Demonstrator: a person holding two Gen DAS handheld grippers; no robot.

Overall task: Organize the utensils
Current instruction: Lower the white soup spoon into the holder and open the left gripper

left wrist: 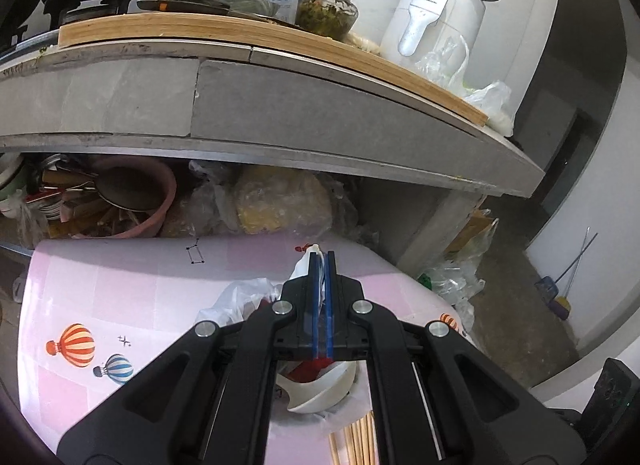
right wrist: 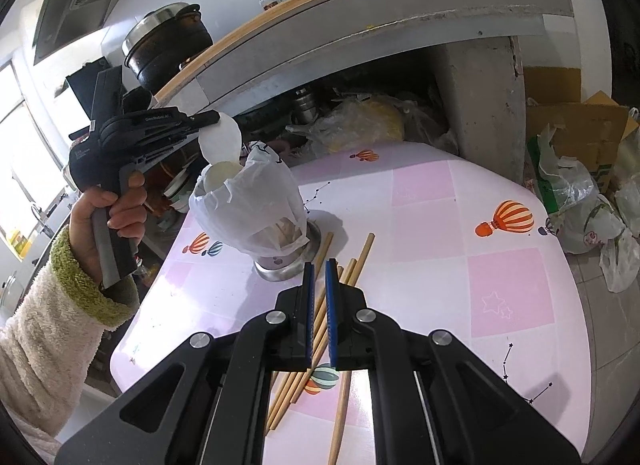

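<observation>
Pink table [right wrist: 460,225]; left tongs [right wrist: 218,117] raised, clamping white spoon [right wrist: 221,141] over bagged holder [right wrist: 256,205].

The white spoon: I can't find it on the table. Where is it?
In the right wrist view, upper left: the left gripper holds the white spoon above the bag-lined metal holder.

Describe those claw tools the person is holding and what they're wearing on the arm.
Each claw is black plastic with silver rivets on its linkage arms and two flat blue pads at the tips. The left claw has a pistol-style grey-and-black handle and small white lettering on top. The sleeve is cream fleece with a fuzzy green cuff.
</observation>
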